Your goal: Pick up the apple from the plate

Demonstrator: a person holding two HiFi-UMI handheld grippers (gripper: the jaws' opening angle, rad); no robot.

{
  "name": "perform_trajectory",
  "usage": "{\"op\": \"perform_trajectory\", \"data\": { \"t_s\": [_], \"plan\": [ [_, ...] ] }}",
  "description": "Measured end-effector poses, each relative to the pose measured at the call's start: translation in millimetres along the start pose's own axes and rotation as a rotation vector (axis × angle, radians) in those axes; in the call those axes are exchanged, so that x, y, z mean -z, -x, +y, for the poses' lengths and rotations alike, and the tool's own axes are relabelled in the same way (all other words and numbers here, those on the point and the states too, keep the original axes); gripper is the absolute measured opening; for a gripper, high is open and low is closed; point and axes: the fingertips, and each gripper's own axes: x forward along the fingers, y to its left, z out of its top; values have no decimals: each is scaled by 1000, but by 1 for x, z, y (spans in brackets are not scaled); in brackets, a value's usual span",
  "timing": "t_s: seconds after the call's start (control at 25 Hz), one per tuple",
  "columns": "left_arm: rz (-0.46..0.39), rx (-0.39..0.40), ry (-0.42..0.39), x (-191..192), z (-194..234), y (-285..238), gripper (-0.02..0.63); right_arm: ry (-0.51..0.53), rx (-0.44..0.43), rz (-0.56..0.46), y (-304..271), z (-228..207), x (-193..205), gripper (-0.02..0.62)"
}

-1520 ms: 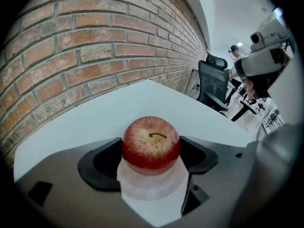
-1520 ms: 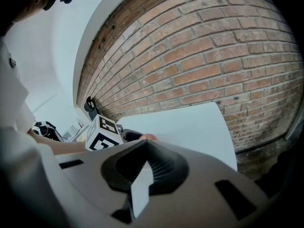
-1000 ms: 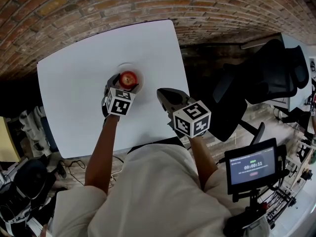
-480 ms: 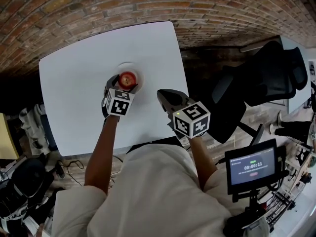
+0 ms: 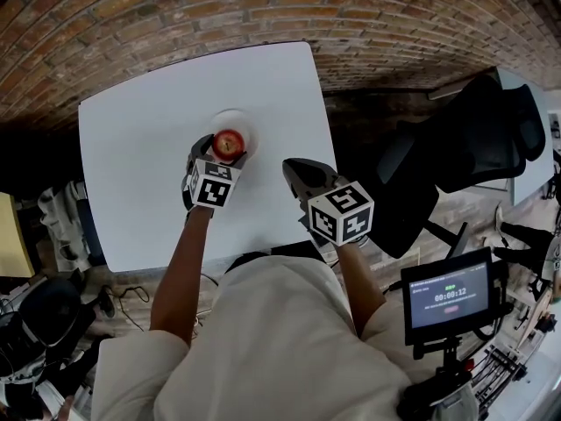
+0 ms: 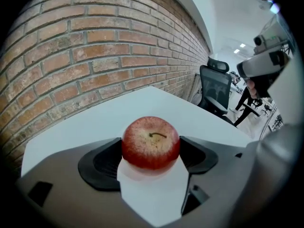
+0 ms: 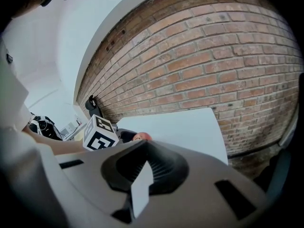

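Left tool (image 5: pixel 224 150) has its pads snug on both sides of the round red apple (image 6: pixel 151 143), right over the small white plate (image 5: pixel 230 117) mid white desk (image 5: pixel 140 147). Gripped ready to lift, I'd guess. Right tool (image 7: pixel 141 172) hangs off to the right, nearly closed, empty.

Clearance: table open left, far and right of the plate; near side occupied.
The table (image 5: pixel 140 147) lies bare all round the plate (image 5: pixel 231 116). The left gripper (image 5: pixel 226 150) blocks the plate's near side, its jaws pressed against both flanks of the apple (image 5: pixel 229 142). The right gripper (image 5: pixel 294 167), jaws together, hangs over the near right corner, apart from the plate. A brick wall (image 5: pixel 175 7) bounds the far side, and a chair (image 5: pixel 491 130) stands off to the right.
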Motion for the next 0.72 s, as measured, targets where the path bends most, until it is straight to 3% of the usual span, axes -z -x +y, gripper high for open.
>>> {"op": "perform_trajectory", "data": {
  "t_s": [0.72],
  "plan": [
    [-72,-15,-13,-9,-7,55,386,46,-2,-61,15,30,-14,3]
  ]
}}
